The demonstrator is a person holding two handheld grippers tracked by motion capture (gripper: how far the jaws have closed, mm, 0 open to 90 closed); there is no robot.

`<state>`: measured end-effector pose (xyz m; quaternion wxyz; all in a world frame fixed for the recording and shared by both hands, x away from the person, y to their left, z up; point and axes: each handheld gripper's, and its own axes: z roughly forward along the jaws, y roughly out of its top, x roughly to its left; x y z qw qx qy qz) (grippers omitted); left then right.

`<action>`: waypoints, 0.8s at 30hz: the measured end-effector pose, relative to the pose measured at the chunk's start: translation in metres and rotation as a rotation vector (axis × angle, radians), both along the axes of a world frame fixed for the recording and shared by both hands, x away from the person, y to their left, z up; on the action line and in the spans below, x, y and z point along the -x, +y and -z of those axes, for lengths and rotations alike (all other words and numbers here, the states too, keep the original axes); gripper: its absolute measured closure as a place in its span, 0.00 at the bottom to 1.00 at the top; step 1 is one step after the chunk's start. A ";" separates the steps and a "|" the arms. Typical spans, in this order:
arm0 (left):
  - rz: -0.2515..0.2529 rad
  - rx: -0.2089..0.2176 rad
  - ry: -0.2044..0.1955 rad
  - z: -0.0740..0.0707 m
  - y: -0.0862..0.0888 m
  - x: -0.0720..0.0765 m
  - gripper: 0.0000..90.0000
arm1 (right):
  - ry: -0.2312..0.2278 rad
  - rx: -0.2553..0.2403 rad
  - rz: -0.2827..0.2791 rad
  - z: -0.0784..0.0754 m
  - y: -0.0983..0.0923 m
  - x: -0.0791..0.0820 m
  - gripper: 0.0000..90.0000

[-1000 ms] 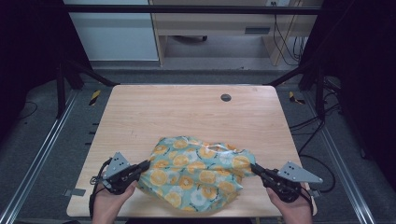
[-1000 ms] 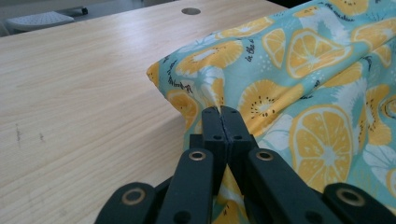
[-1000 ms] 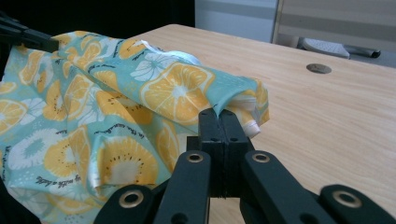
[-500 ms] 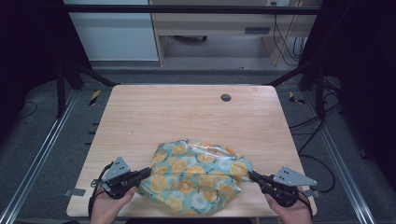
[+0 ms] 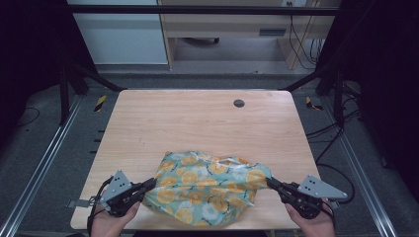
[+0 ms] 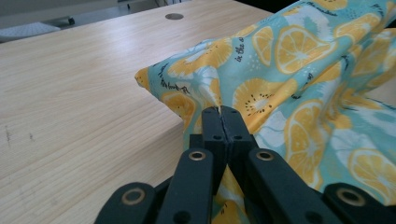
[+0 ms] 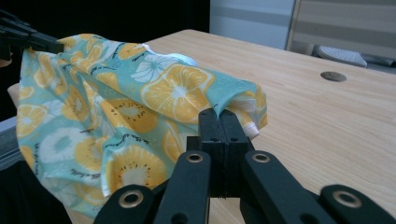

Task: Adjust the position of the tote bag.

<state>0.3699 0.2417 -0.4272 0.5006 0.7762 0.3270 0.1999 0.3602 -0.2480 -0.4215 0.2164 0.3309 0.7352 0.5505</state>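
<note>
The teal cloth (image 5: 210,185) with orange slices is bunching loosely at the table's (image 5: 197,123) near edge. I'm pinching its opposite ends, left gripper (image 5: 150,183) and right gripper (image 5: 271,181) both clamped on fabric, hands low.

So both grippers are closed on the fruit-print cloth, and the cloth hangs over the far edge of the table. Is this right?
Not quite. The left gripper and right gripper do pinch the cloth, but it lies at the near edge of the table, by the person's hands, as the high view shows.
</note>
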 end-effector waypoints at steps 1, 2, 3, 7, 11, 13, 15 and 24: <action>0.008 0.009 -0.001 0.000 0.001 0.003 1.00 | -0.003 -0.003 -0.004 0.000 0.000 0.001 1.00; 0.008 0.009 -0.001 0.000 0.001 0.003 1.00 | -0.010 -0.007 -0.007 -0.001 -0.001 0.003 1.00; 0.013 0.019 0.000 -0.001 0.002 0.005 1.00 | -0.010 -0.007 -0.007 -0.001 -0.001 0.003 1.00; 0.026 0.027 -0.005 -0.001 0.004 0.012 1.00 | -0.026 -0.024 -0.015 -0.002 -0.003 0.008 1.00; 0.104 -0.010 0.050 0.008 0.003 0.014 1.00 | -0.003 0.003 -0.040 0.005 -0.004 0.012 1.00; 0.145 -0.058 0.110 0.018 0.000 0.012 1.00 | 0.026 0.032 -0.063 0.011 -0.005 0.014 1.00; 0.170 -0.149 0.119 0.026 -0.007 0.008 1.00 | 0.060 0.076 -0.093 0.020 -0.004 0.015 1.00; 0.161 -0.349 0.102 0.042 -0.034 -0.009 1.00 | 0.147 0.257 -0.121 0.037 0.012 0.001 1.00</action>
